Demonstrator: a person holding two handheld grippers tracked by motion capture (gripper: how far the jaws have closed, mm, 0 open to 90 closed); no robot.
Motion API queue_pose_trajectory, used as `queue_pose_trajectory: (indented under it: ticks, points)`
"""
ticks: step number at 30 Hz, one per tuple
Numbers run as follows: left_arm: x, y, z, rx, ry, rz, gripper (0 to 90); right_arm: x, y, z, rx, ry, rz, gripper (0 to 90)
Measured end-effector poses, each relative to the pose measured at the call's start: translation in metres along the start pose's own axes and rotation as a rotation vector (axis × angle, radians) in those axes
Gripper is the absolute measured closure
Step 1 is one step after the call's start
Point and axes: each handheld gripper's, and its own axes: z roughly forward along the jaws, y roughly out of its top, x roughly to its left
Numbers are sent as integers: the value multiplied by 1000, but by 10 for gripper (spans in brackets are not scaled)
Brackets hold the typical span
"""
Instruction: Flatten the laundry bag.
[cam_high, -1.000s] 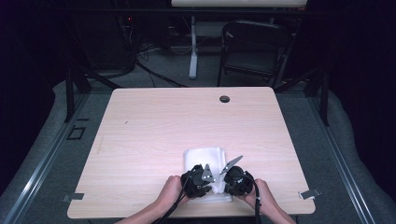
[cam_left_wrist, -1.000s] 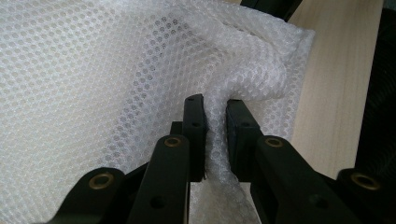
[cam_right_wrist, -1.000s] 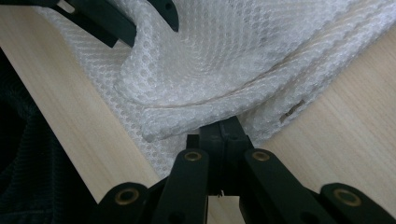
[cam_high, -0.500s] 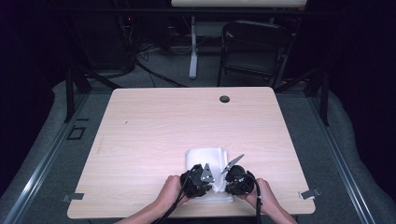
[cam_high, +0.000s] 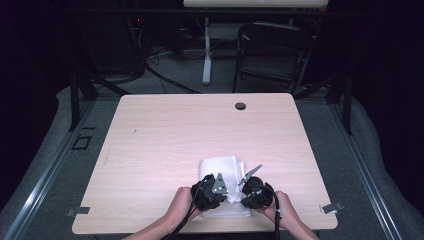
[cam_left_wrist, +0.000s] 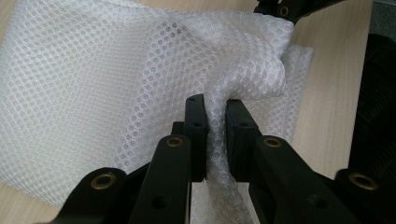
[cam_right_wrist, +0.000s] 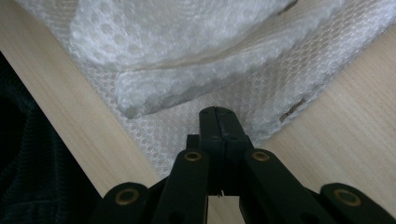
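A white mesh cloth (cam_high: 220, 165), folded in layers, lies on the wooden table (cam_high: 165, 140) near its front edge. My left gripper (cam_high: 224, 192) sits at the cloth's near side, held in a hand. In the left gripper view the left gripper (cam_left_wrist: 215, 105) is shut on a raised fold of the mesh cloth (cam_left_wrist: 93, 70), which bunches up between the pads. My right gripper (cam_high: 242, 196) is close beside it, to the right. In the right gripper view the right gripper (cam_right_wrist: 217, 112) is shut, and a corner of the thin bottom layer of the cloth (cam_right_wrist: 187, 37) runs into its jaws.
Bare tabletop stretches beyond and to both sides of the cloth. A cable hole (cam_high: 240, 106) sits near the far edge. Metal clamps (cam_high: 331, 207) mark the front corners. A folding chair (cam_high: 272, 55) and a desk leg (cam_high: 206, 50) stand behind the table.
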Motion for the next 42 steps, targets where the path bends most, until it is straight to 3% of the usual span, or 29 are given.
queue_pose_trajectory:
  ticks: [6,14,21,23,42]
  points:
    - [0,1,-4,-1,18,8,819,-1,1,-2,34,-16,-4,900]
    - [3,1,-12,-21,43,-6,821,-2,-1,-2,17,-9,25,900]
    - [5,-1,-19,-34,52,-16,822,-4,0,-3,45,-26,13,900]
    - [5,-2,-22,-38,54,-19,822,-4,-1,-2,22,-19,27,900]
    - [11,-12,-40,-55,80,-47,821,-8,-1,-5,57,-27,31,900]
